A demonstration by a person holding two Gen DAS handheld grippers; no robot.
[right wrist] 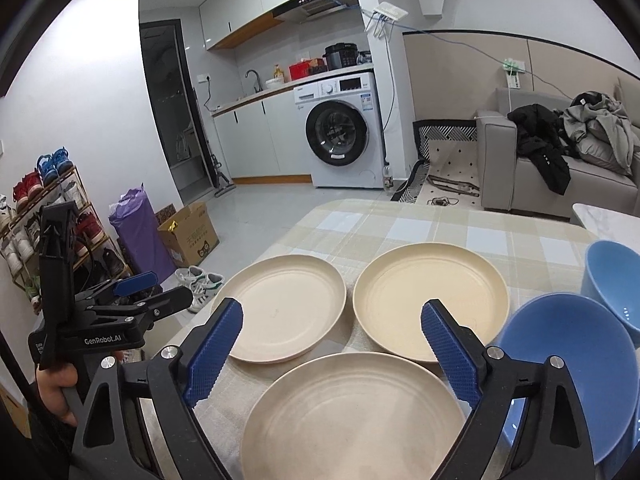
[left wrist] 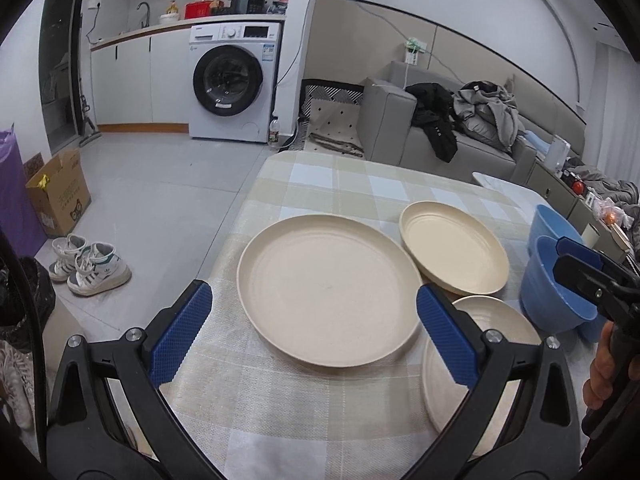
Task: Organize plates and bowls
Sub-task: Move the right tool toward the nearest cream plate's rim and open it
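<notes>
Three cream plates lie on the checked tablecloth. In the left wrist view the left plate is in front of my open, empty left gripper; the far plate and the near plate lie to its right. Two blue bowls stand at the right. In the right wrist view my open, empty right gripper hovers over the near plate, with the left plate, the far plate, the near bowl and the far bowl around it.
The table ends at the left above the floor, where white sneakers and a cardboard box sit. A grey sofa with clothes is behind, a washing machine further back. A shoe rack stands far left.
</notes>
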